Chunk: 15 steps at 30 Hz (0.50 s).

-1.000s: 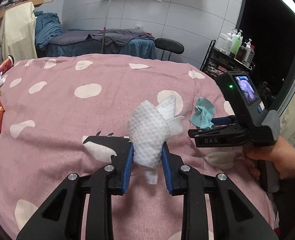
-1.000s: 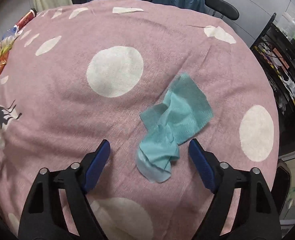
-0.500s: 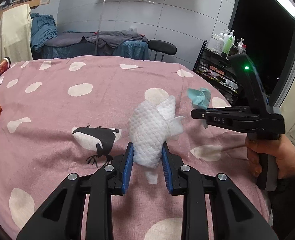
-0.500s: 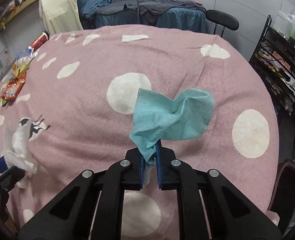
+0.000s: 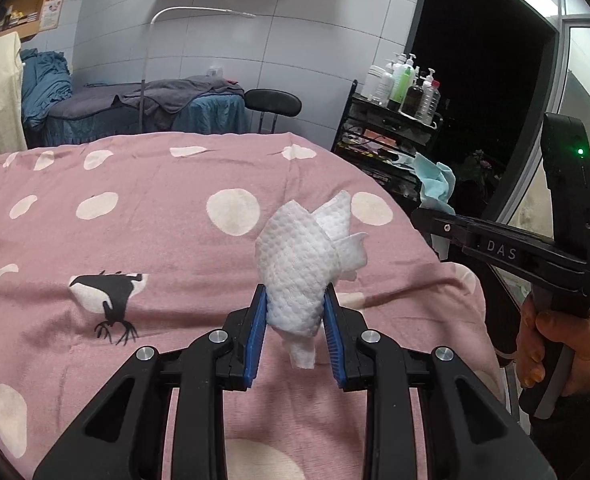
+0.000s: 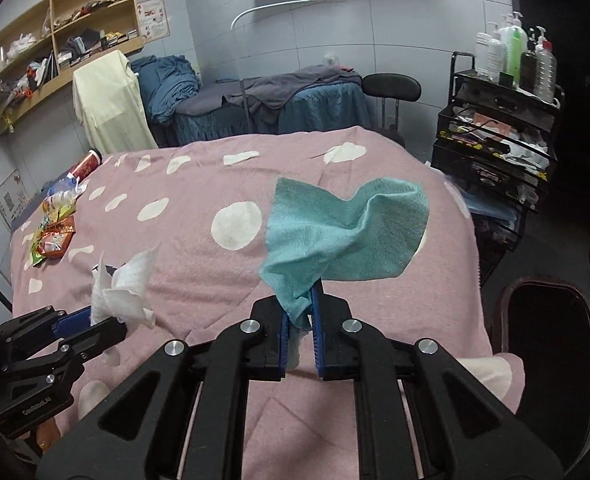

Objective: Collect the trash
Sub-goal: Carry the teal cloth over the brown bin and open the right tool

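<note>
My left gripper [image 5: 293, 334] jaws pinch the white tissue [image 5: 307, 256], right gripper [image 6: 299, 334] jaws pinch the teal cloth [image 6: 343, 236], both above the bed [image 6: 199, 264]. Pickup done (wrappers [image 6: 53, 236] remain far left); next: find a bin.

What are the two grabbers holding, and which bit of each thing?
Left gripper: white tissue, pinched at its lower end. Right gripper: teal cloth, pinched at its bottom corner.
</note>
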Available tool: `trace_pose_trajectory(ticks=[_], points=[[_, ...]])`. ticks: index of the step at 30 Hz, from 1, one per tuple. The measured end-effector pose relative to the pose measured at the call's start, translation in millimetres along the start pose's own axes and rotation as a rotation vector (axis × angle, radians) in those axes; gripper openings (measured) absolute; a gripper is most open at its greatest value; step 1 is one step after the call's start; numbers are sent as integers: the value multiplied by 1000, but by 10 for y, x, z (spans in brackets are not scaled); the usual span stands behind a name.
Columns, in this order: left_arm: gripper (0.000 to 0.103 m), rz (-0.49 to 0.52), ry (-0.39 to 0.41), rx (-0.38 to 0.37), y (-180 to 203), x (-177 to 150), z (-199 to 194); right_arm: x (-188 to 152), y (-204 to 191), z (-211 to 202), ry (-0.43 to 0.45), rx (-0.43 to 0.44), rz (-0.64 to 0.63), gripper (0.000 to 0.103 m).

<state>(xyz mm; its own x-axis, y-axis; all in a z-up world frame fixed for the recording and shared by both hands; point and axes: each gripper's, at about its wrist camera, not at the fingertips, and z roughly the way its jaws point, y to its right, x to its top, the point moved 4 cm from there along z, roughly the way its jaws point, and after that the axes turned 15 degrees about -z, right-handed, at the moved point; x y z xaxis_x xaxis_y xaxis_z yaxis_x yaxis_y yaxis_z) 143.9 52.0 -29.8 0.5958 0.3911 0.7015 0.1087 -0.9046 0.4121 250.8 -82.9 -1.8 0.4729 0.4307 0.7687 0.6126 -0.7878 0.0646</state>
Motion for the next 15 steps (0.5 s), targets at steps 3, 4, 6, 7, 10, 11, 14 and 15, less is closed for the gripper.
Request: trace_pose_trajectory(ticks=[3,4,6,7,10,11,14,15], points=[[27,29,-17,-34,164,-44,48,-110,155,-191,23,-31,36,11],[27,36,-21,-44,207,-59,57,-169,217,-268,30,-47,47,11],[27,58,-31,-66,317,-95,77,-290,360,-399,38,-75,84,11],[27,75,-36,-77,389,-116,93,-352,431,-451,38,-87,101,11],[27,106,-48,-102,534,-156,127,-520,632,-562,32,-133,146,11],[27,116,-56,-115,589,-172,148,-585,706,-601,30,-149,164,11],[27,142,-71,-138,730,-215,200,-778,936,-713,22,-201,219,11],[27,153,-73,-145,777,-224,214,-833,1004,-742,21,-218,234,11]])
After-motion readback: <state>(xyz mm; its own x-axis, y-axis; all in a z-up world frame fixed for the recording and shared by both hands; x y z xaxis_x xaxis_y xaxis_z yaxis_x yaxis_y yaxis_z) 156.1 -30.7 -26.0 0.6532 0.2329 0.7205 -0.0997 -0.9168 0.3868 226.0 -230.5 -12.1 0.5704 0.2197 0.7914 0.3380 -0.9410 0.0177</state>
